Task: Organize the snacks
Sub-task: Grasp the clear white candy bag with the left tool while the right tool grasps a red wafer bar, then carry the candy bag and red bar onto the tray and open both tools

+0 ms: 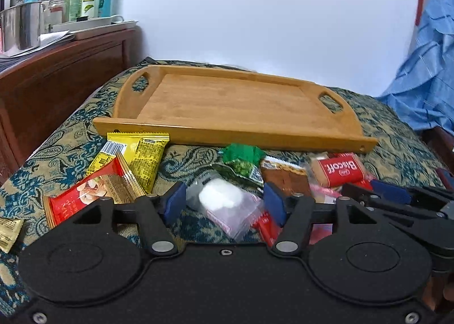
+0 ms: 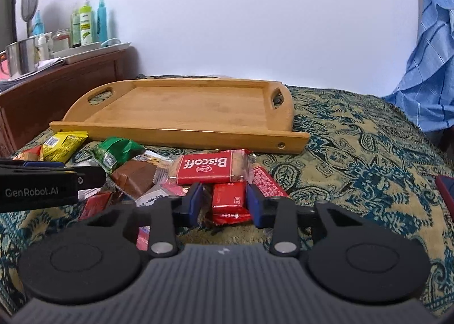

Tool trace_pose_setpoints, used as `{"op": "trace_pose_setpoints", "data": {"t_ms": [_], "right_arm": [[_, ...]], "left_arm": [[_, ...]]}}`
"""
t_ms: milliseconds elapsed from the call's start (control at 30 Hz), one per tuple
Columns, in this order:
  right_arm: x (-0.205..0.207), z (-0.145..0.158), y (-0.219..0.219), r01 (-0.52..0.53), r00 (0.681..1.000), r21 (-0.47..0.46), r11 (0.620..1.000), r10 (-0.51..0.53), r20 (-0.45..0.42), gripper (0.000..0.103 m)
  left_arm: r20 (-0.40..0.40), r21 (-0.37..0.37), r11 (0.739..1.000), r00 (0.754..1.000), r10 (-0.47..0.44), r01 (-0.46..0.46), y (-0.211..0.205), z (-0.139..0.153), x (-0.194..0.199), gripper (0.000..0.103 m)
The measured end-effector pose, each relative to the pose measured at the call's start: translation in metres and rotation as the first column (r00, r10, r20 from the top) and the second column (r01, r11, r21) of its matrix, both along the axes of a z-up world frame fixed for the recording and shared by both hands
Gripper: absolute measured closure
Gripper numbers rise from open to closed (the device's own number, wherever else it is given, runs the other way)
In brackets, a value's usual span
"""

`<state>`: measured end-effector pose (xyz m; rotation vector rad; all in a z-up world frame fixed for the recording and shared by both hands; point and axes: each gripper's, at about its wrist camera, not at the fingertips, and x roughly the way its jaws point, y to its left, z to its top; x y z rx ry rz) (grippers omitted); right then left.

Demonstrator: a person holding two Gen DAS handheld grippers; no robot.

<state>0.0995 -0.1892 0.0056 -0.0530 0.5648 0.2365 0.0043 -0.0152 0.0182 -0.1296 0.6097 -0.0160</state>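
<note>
An empty wooden tray (image 1: pixel 235 136) lies on the patterned cloth beyond a heap of snack packets. My left gripper (image 1: pixel 224 204) has its blue pads against the sides of a clear packet with a white snack (image 1: pixel 221 196). My right gripper (image 2: pixel 225 202) holds a small red foil packet (image 2: pixel 228 196) between its pads, just in front of the red Biscoff packet (image 2: pixel 205 168). Yellow (image 1: pixel 142 153), green (image 1: pixel 241 155), brown (image 2: pixel 133 179) and red-gold (image 1: pixel 93 193) packets lie around. The two grippers sit side by side, with the left gripper's finger (image 2: pixel 56 179) showing in the right wrist view.
A dark wooden dresser (image 1: pixel 56 68) with bottles and a steel pot stands at the left. Blue cloth (image 1: pixel 425 68) hangs at the right. A dark red flat object (image 2: pixel 445 190) lies at the right edge of the patterned cloth (image 2: pixel 354 153).
</note>
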Motion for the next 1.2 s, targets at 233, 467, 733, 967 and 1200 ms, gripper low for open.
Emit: {"op": "trace_pose_setpoints", "data": {"t_ms": [233,467,733,967,1200], "right_arm": [[0.004,0.000,0.001,0.007,1.000,0.002,1.000,-0.007,-0.004,0.066],[-0.009,0.003,-0.009,0.043,0.999,0.055,0.998,-0.044,0.011,0.074],[-0.036,0.003,-0.023,0.076,0.997,0.076,0.994,-0.076,-0.002,0.073],[-0.037,0.003,-0.023,0.105,0.993,0.074,0.992,-0.108,0.039,0.049],[-0.030,-0.002,-0.021,0.130,0.991,0.072,0.989,-0.132,0.012,0.048]], "left_arm": [[0.007,-0.003,1.000,1.000,-0.015,0.015,-0.003,-0.002,0.003,0.071],[0.037,0.017,1.000,0.999,-0.018,0.018,-0.004,0.002,-0.011,0.078],[0.054,0.052,0.998,0.998,-0.030,0.027,-0.008,0.004,-0.032,0.083],[0.065,0.092,0.996,0.998,0.006,-0.012,-0.009,0.001,-0.031,0.054],[-0.017,0.034,0.999,1.000,0.000,0.001,-0.004,-0.009,-0.018,0.065]]}}
